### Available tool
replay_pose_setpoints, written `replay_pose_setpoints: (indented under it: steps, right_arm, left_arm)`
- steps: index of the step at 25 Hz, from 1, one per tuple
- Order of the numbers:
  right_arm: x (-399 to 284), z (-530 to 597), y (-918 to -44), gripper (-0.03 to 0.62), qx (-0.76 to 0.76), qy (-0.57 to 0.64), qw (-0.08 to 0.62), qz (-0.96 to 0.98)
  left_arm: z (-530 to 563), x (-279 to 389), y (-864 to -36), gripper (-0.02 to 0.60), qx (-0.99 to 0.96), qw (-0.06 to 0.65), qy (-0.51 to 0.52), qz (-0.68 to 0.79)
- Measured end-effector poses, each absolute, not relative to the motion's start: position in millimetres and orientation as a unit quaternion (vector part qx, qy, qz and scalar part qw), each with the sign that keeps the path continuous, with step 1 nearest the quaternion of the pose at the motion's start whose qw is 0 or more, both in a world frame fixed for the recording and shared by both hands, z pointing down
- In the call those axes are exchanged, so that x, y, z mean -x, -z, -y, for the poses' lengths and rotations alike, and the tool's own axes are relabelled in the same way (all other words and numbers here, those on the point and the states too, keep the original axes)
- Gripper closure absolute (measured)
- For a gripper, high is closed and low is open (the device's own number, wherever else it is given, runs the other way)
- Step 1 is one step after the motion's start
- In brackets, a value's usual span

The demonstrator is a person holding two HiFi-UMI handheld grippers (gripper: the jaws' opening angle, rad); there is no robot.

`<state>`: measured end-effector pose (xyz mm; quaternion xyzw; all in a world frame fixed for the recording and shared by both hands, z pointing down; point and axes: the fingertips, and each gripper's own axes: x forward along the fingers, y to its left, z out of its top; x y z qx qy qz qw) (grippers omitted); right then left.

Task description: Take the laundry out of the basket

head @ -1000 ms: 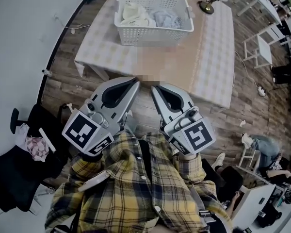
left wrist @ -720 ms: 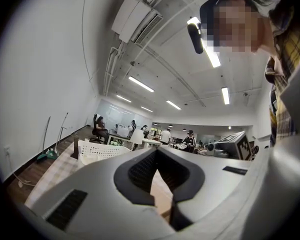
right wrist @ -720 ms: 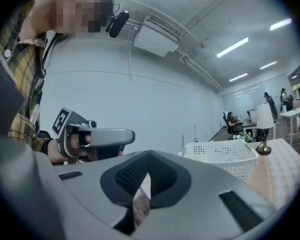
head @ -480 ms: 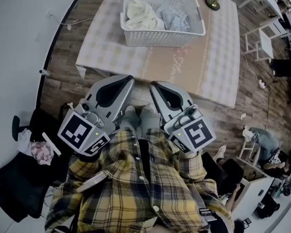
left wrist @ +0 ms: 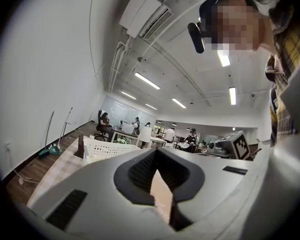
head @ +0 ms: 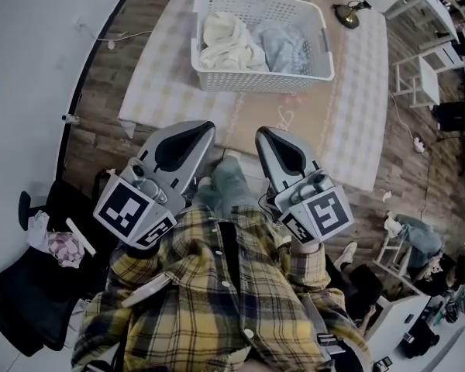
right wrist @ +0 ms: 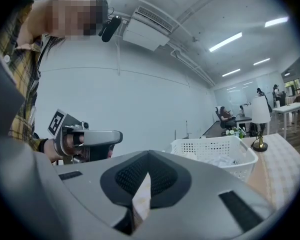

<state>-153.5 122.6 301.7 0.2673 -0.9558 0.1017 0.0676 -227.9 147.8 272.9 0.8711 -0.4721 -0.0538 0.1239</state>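
The laundry basket (head: pixel 261 82) on the table sits nearer than 1 second ago. Left gripper (head: pixel 205 129) and right gripper (head: pixel 261 134) are both pressed together, empty. Inside, the cream garment (head: pixel 226 41) looks soft and light; I'd pinch a raised fold.

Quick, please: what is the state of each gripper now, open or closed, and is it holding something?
Left gripper: closed, fingers together, holding nothing.
Right gripper: closed, fingers together, holding nothing.
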Motion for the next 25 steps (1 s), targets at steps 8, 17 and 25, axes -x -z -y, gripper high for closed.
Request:
replay_pose_setpoints:
  steps: [8,17,25]
  right_arm:
    - [147,-40,-289,0.577,-0.259,-0.089,0.054,0.96]
    - [126,32,-281,0.577,-0.247,-0.086,0.042,0.964]
    - [117,59,-277,0.577,-0.245,-0.088,0.041,0.965]
  left_arm:
    - [-67,223,-259,0.573,-0.866,0.102,0.048,0.487]
    - [3,195,-257,0.573,-0.864,0.097,0.034,0.494]
    - [29,179,-253,0.573,-0.869,0.097,0.025,0.484]
